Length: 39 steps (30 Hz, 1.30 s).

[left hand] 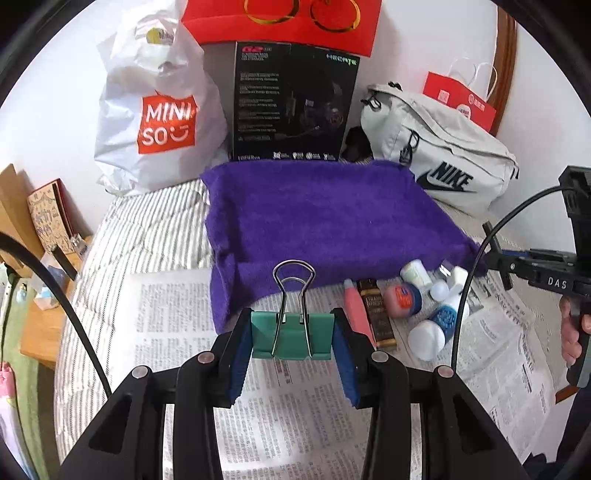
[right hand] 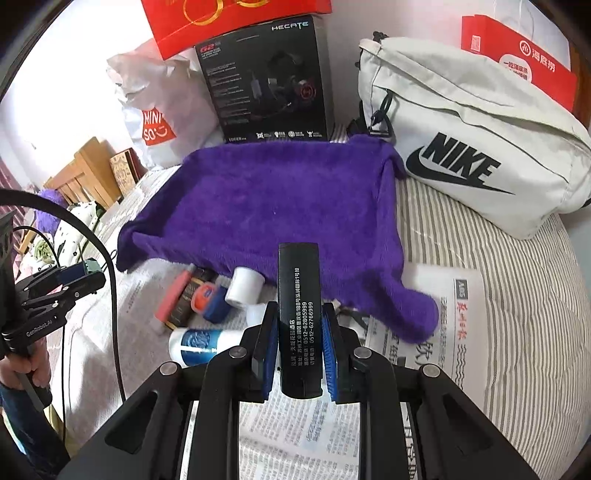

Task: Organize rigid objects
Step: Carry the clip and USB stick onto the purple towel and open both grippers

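Note:
My left gripper [left hand: 291,343] is shut on a green binder clip [left hand: 291,334], whose wire handles stand up, held above the newspaper [left hand: 177,325]. My right gripper [right hand: 298,347] is shut on a slim black box with white print [right hand: 298,317], which points toward a purple towel [right hand: 273,206]. At the towel's near edge lies a cluster of small items. It includes a pink tube [right hand: 171,299], an orange-and-blue jar [right hand: 208,299], a white roll [right hand: 243,288] and a white-and-blue bottle [right hand: 195,343]. The left gripper with the clip [right hand: 90,266] also shows at the left of the right wrist view.
Behind the towel stand a white Miniso bag [left hand: 159,110], a black headset box [left hand: 291,103] under a red box [left hand: 284,18], a grey Nike bag [right hand: 472,140] and a red paper bag [right hand: 517,62]. Striped bedding [right hand: 498,258] lies beneath; a wooden bedside unit [left hand: 40,325] is left.

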Each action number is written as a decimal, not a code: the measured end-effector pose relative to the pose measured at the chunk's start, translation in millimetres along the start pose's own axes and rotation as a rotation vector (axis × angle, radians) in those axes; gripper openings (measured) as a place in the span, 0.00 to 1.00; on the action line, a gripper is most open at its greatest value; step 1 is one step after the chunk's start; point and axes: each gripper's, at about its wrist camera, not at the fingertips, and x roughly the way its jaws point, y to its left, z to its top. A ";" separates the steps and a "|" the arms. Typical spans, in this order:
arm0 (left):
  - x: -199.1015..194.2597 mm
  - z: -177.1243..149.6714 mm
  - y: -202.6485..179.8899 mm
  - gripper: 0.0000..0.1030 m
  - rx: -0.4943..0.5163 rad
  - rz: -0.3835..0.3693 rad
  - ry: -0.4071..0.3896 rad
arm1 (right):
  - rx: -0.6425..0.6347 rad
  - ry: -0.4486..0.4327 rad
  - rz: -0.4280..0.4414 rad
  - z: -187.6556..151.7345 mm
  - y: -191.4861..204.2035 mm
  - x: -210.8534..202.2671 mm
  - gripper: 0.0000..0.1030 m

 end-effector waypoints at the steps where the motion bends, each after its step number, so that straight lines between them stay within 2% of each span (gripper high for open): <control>1: -0.7 4.8 -0.3 0.38 -0.003 -0.002 -0.008 | 0.001 -0.003 0.001 2.5 -0.5 0.6 0.21; 10: 2.5 42.2 -0.4 0.38 -0.006 0.004 -0.036 | 0.009 -0.027 0.008 31.9 -2.6 5.3 0.21; 21: 21.2 88.5 5.4 0.38 0.003 -0.014 -0.031 | -0.017 -0.046 0.003 74.4 1.2 11.8 0.21; 39: 95.5 135.7 23.9 0.38 -0.043 -0.042 0.047 | -0.052 0.048 -0.021 132.7 -7.0 94.9 0.21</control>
